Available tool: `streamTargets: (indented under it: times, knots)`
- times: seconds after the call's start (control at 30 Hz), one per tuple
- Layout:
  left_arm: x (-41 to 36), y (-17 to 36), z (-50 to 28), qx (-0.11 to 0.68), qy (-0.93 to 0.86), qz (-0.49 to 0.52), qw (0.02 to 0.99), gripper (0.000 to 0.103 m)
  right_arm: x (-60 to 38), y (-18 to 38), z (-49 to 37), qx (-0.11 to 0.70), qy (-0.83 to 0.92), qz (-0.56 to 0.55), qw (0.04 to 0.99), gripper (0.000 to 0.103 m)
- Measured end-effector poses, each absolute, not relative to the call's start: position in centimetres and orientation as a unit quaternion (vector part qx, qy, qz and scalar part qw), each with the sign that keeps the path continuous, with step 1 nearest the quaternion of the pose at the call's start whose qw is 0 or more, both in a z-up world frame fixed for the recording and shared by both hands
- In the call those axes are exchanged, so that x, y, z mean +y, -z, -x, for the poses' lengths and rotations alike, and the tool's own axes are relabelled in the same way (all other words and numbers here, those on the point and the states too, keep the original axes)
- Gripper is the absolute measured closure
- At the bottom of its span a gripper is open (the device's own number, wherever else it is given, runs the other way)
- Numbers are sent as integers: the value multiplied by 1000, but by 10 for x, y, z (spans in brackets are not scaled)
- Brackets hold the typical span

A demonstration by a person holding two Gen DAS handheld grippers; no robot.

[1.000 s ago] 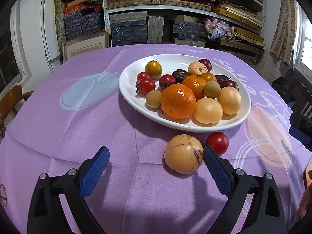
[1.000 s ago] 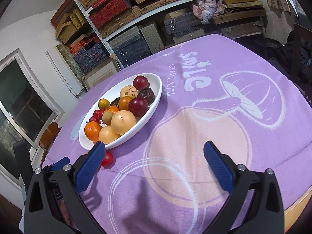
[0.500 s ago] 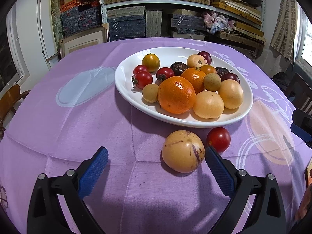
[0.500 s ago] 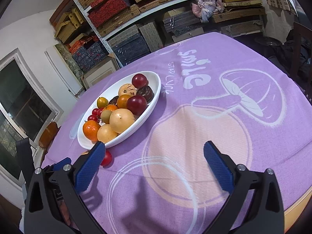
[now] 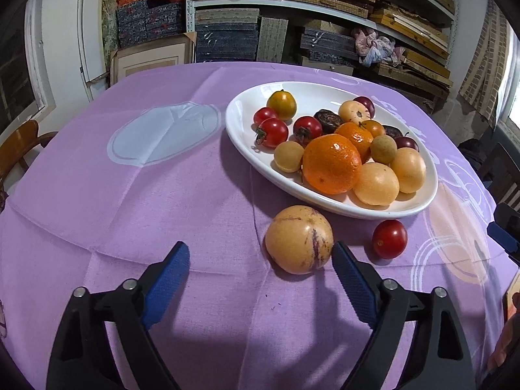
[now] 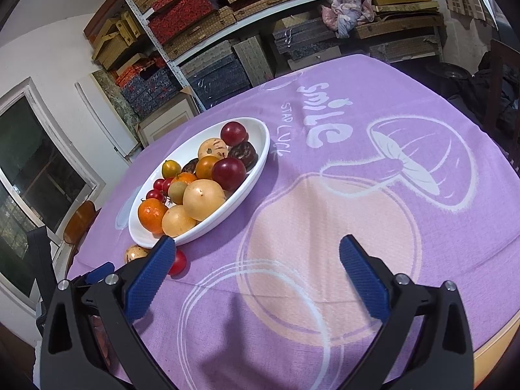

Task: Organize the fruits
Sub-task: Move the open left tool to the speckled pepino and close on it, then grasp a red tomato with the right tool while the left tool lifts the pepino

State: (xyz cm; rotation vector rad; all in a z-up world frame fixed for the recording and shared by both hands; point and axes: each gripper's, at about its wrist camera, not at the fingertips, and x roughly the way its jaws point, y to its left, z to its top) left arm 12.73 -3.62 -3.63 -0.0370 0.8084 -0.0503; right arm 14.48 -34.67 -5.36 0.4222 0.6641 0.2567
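Between plate (image 5: pixel 247 136) and left claw (image 5: pixel 260 256) — speckled yellow fruit (image 5: pixel 299 239), touching its right pad — both claws spread.

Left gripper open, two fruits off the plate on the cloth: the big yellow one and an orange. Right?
Not quite. The second loose fruit is a red tomato, not an orange; the left wrist view shows it beside the yellow fruit, in front of the plate. The left gripper is open, as you said.

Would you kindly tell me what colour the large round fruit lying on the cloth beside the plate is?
Pale yellow-tan with thin purple streaks, clearest in the left wrist view.
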Motion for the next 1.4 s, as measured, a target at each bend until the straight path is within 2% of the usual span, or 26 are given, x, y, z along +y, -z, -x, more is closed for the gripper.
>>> streamTargets:
  times: [0.07,0.13,0.17,0.47,0.87,0.9,0.97,1.03,1.1,1.17,1.23,1.4]
  knots:
    - [-40,35,-125,387,39,10,921,34,-347,53,-145,322,-125,-205,916,4]
    - [-45,35,-122,383,49,2,922,55,-347,53,-145,322,-125,-206,916,4]
    - [-47,35,-122,384,51,-2,922,57,-347,53,-145,322,-125,-206,916,4]
    - [-43,39,-146,406,83,36,909,58,-328,53,-144,331,-145,-161,918,4]
    - [-28,18,-131,372,82,38,924,59,-221,53,-152,357,-196,58,912,5]
    - [-25,14,-130,367,81,40,926,59,-213,55,-159,365,-197,68,908,8]
    - [-18,9,-128,361,78,48,928,59,-202,60,-169,380,-206,71,899,21]
    - [-13,7,-128,358,71,48,930,59,-196,64,-179,398,-217,63,889,40]
    - [-9,8,-130,364,72,55,927,59,-190,68,-186,408,-217,63,885,52]
    - [-5,10,-133,372,76,64,923,59,-189,71,-189,411,-222,58,882,57]
    - [-4,10,-133,374,76,67,922,59,-187,73,-190,410,-218,66,883,71]
    - [-9,12,-132,376,80,57,922,59,-191,73,-190,407,-223,55,884,72]
